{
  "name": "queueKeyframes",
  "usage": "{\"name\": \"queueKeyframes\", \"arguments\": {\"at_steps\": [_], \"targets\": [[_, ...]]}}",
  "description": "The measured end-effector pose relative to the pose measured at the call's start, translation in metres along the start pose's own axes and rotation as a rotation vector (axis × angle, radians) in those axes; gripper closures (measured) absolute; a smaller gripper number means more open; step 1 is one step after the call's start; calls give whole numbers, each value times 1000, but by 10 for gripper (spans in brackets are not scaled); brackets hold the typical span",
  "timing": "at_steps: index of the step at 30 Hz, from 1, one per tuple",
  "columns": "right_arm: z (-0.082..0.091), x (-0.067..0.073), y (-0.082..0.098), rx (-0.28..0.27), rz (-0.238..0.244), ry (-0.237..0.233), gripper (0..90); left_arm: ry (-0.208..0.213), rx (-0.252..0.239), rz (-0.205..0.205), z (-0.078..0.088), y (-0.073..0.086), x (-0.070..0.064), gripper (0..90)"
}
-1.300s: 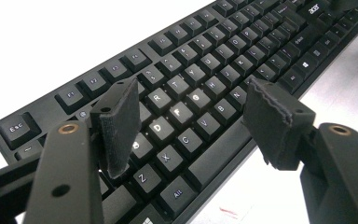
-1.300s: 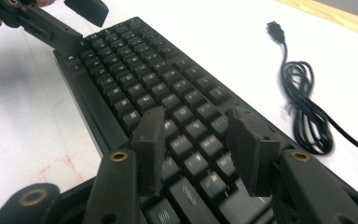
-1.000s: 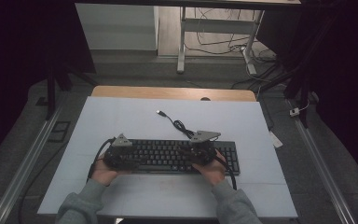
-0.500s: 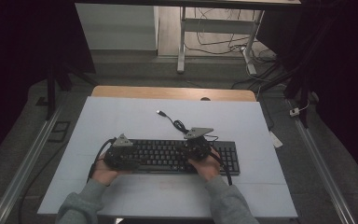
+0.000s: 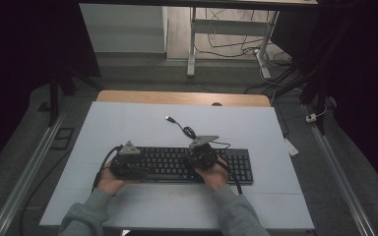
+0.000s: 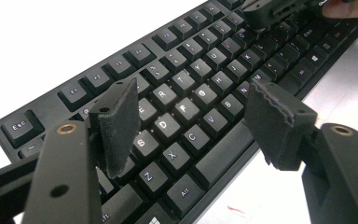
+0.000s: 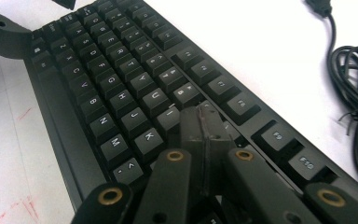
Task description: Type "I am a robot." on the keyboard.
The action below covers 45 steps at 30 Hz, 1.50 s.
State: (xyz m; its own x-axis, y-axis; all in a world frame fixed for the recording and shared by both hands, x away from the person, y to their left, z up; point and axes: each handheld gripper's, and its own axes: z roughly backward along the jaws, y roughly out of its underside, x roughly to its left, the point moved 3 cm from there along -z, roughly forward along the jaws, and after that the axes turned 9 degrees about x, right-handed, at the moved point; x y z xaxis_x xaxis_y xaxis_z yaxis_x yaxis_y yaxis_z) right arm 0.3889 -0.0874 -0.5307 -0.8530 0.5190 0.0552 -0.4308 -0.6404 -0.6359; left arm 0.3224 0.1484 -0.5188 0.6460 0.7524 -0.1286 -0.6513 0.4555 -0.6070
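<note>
High view first: the black keyboard [image 5: 177, 164] lies across the near half of the pale table [image 5: 128, 123], long side toward me, its cable [image 5: 187, 132] curling away behind it to a plug [image 5: 169, 118] on the bare surface. My left gripper [image 5: 128, 164] sits over the keyboard's left end, and my right gripper [image 5: 203, 155] sits over the middle, just left of the arrow and number keys. My grey sleeves [image 5: 91, 216] come in from the bottom edge.

Left gripper view: my jaws stand wide apart, the left pad [image 6: 116, 123] over the keys near the left edge and the other pad [image 6: 275, 123] off the front edge of the board, with the letter rows D, F, C, V showing between them. Nothing is gripped; the pads hover above the keys (whether the left pad brushes a keycap I cannot tell). Farther up the board my right gripper [image 6: 272, 11] shows at the top of the frame, down on the keys.

Right gripper view: my jaws are pressed flat together with nothing between them, having just finished closing, and their joined tip [image 7: 200, 123] points down at the keys just right of K, near the I and the row below it. The coiled cable [image 7: 354, 93] lies off to the right on the table.
</note>
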Motion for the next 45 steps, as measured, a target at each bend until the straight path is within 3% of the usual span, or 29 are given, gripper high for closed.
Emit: {"name": "queueKeyframes", "arguments": {"at_steps": [21, 31, 40, 45], "targets": [[-10, 4, -4, 18, 23, 15, 897, -4, -4, -3, 1, 1, 1, 351], [19, 3, 1, -43, 16, 12, 894, -8, -7, -2, 1, 1, 1, 350], [50, -2, 24, -94, -6, 35, 705, -13, -5, 5, 0, 1, 2, 349], [63, -5, 37, -115, -14, 42, 649, -17, -10, 9, 0, 1, 2, 347]]}}
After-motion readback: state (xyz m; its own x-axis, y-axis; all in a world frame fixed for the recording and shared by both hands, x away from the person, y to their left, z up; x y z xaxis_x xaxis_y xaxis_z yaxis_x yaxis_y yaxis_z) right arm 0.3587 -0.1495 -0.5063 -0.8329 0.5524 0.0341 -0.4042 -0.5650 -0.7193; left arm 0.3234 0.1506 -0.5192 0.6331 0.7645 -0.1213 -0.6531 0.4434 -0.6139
